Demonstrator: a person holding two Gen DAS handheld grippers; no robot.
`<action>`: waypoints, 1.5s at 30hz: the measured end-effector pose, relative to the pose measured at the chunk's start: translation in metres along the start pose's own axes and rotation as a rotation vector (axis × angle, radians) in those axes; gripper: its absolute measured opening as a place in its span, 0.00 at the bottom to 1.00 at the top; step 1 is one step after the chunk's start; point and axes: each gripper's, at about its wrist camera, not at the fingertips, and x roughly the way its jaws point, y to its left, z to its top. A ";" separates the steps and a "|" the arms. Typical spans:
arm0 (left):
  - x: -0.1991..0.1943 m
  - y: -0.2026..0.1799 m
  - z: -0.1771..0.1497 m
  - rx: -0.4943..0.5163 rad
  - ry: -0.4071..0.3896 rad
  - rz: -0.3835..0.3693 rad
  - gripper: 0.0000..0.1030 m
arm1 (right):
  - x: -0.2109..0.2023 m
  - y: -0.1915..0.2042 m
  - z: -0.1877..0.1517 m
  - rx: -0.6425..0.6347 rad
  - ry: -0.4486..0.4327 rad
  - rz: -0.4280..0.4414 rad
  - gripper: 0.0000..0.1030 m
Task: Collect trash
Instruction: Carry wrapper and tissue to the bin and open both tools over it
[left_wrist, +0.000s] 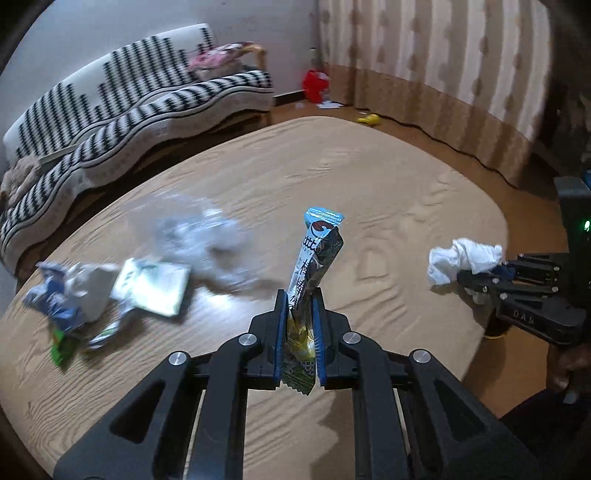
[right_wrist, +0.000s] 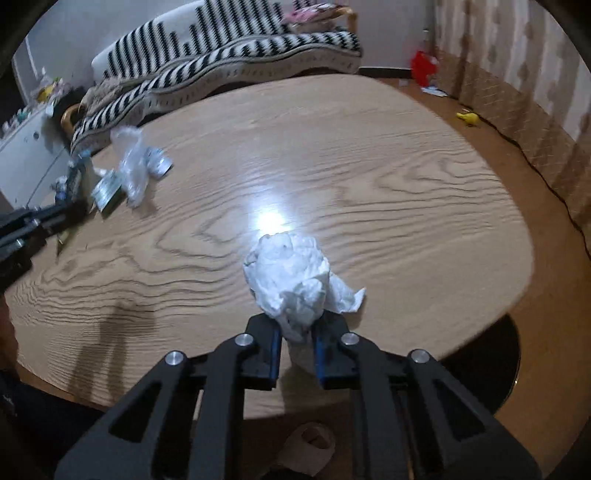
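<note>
My left gripper (left_wrist: 298, 306) is shut on a long blue and black snack wrapper (left_wrist: 317, 251) that stands up between its blue pads above the round wooden table (left_wrist: 388, 177). My right gripper (right_wrist: 298, 332) is shut on a crumpled white tissue (right_wrist: 291, 273), held over the table's near edge. In the left wrist view the same tissue (left_wrist: 461, 258) and right gripper (left_wrist: 480, 275) show at the right. A heap of wrappers (left_wrist: 110, 291) and a clear plastic bag (left_wrist: 195, 232) lie on the table's left part. In the right wrist view that heap (right_wrist: 129, 173) lies far left, beside the left gripper (right_wrist: 70, 214).
A striped sofa (left_wrist: 129, 99) runs along the wall behind the table. A curtain (left_wrist: 443, 62) hangs at the right, with a red bag (left_wrist: 316, 83) and a yellow object (left_wrist: 369, 119) on the floor. A white roll (right_wrist: 314, 446) lies on the floor below the table's edge.
</note>
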 end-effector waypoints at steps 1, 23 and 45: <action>0.003 -0.012 0.003 0.010 0.001 -0.015 0.12 | -0.004 -0.010 0.000 0.017 -0.008 -0.001 0.14; 0.063 -0.235 0.028 0.206 0.050 -0.298 0.12 | -0.057 -0.222 -0.068 0.461 -0.004 -0.130 0.14; 0.091 -0.287 0.036 0.255 0.076 -0.374 0.12 | -0.044 -0.259 -0.073 0.560 0.039 -0.123 0.14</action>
